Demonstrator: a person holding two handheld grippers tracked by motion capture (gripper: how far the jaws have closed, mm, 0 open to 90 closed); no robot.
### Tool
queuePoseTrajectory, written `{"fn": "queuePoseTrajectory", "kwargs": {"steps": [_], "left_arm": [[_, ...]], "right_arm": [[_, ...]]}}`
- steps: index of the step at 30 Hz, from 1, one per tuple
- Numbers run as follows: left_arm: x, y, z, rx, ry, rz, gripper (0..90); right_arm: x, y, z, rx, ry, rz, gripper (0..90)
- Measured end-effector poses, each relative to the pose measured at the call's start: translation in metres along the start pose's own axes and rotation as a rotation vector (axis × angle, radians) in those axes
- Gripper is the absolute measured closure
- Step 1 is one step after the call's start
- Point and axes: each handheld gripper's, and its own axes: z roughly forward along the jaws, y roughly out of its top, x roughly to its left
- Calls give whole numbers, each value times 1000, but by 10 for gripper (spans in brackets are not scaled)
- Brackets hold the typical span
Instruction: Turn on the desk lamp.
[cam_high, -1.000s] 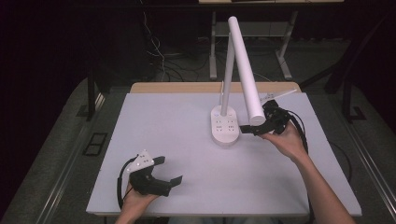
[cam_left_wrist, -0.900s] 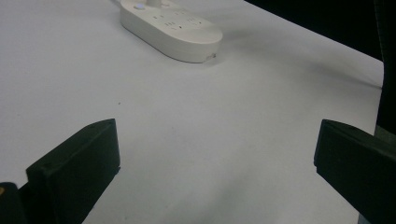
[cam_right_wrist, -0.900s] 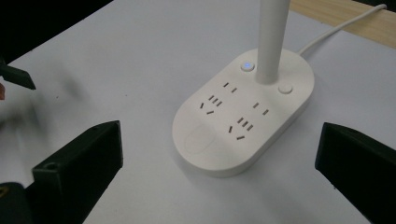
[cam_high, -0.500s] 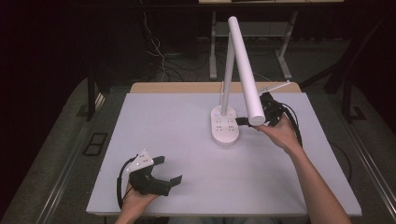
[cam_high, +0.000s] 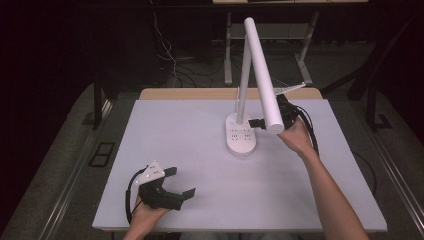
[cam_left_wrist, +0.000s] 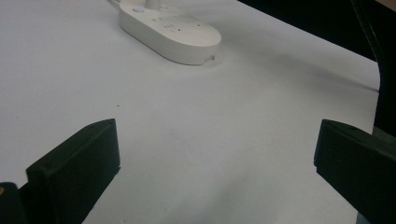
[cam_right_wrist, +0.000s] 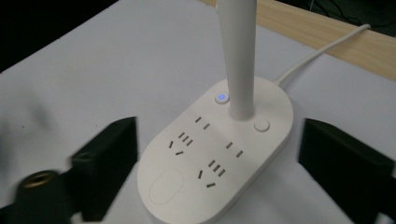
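Observation:
A white desk lamp stands on the table; its oval base carries several sockets, and its long tube head slants down to the right. My right gripper hovers just right of the base, partly hidden behind the lamp head. In the right gripper view the gripper is open, its jaws wide on either side of the base. That view also has a blue-lit button, a plain round button and the stem. My left gripper rests open at the near left, holding nothing.
The lamp's white cable runs off the back over a wooden table edge. The white tabletop spreads between both grippers. In the left gripper view the lamp base lies far ahead of my open gripper.
My right gripper has moved back and slightly up, closer to the lamp base and behind the lamp head. The left gripper has not moved.

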Motion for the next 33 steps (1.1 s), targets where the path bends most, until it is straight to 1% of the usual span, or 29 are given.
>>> {"fn": "queuePoseTrajectory", "kwargs": {"steps": [2,3,5,7,9,15,16,17,21,22,23,28,29,30,33], "left_arm": [[0,0,0,-1,-1,0,0],[0,0,0,-3,-1,-2,0],[0,0,0,2,0,2,0],[0,0,0,-2,3,3,0],[0,1,-1,-7,6,5,0],[0,0,-2,-11,8,1,0],[0,0,-2,-11,7,1,0],[0,0,-2,-11,7,1,0],[0,0,-2,-11,5,1,0],[0,0,-2,-11,5,1,0],[1,0,-2,-10,5,2,0],[2,1,-3,-11,8,3,0],[2,0,-3,-14,7,2,0],[2,0,-3,-14,6,2,0],[2,0,-3,-15,6,1,0]], "right_arm": [[-2,1,2,-5,-10,3,163],[-3,1,4,0,-13,-1,181],[-6,1,6,2,-13,-5,232],[-9,1,9,4,-15,-9,264],[-11,1,12,10,-16,-9,319],[-17,-2,21,30,-6,10,463],[-17,-2,21,30,-6,10,463],[-19,-2,24,37,-5,13,505],[-23,-5,32,33,-5,30,576],[-23,-5,32,33,-5,30,576],[-25,-6,36,29,-4,33,619],[-31,-8,43,16,6,50,714],[-31,-8,43,16,6,50,714],[-33,-9,45,12,9,58,755],[-36,-10,47,7,12,72,815]]}}
